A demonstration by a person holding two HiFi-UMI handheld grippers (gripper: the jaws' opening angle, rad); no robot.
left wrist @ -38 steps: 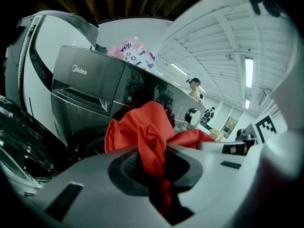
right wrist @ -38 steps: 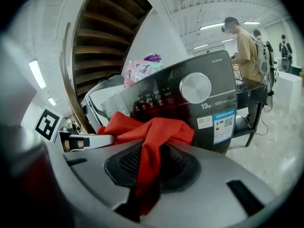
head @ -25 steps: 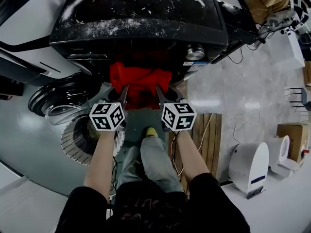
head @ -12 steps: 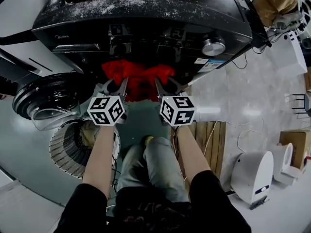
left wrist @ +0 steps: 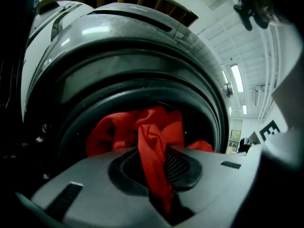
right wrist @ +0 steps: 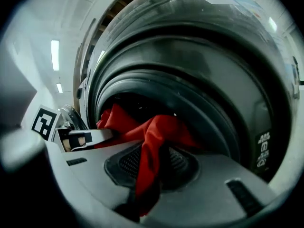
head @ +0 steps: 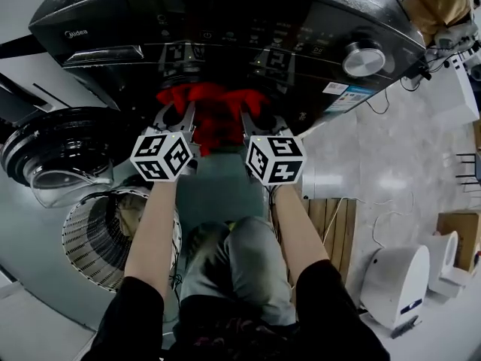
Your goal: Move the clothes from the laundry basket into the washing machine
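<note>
a: how is the red garment [head: 216,115] held?

b: it is clamped at two places. one fold is pinched between the nearly closed jaws of the left gripper [head: 179,117], and another fold is pinched the same way by the right gripper [head: 254,120].

a: where is it placed against the washing machine [head: 225,28]?

b: it is stretched from side to side between the two grippers, so its long axis is laid across the round mouth [left wrist: 142,91] of the drum. the bulk of the cloth is seen straight ahead of both sets of jaws, bunched in that mouth. how deep it reaches cannot be told.

a: which hand is nearer?

b: neither. the grippers are held side by side, level with each other, at much the same reach from the opening. the open door [head: 52,153] is found to the left, and the laundry basket [head: 79,235] below the left arm.

a: what is called for next?

b: a straight push forward by both hands together is judged likely, with the cloth carried past the lip before it is let go. if one end were freed early, a sleeve could be left draped over the lip.
</note>
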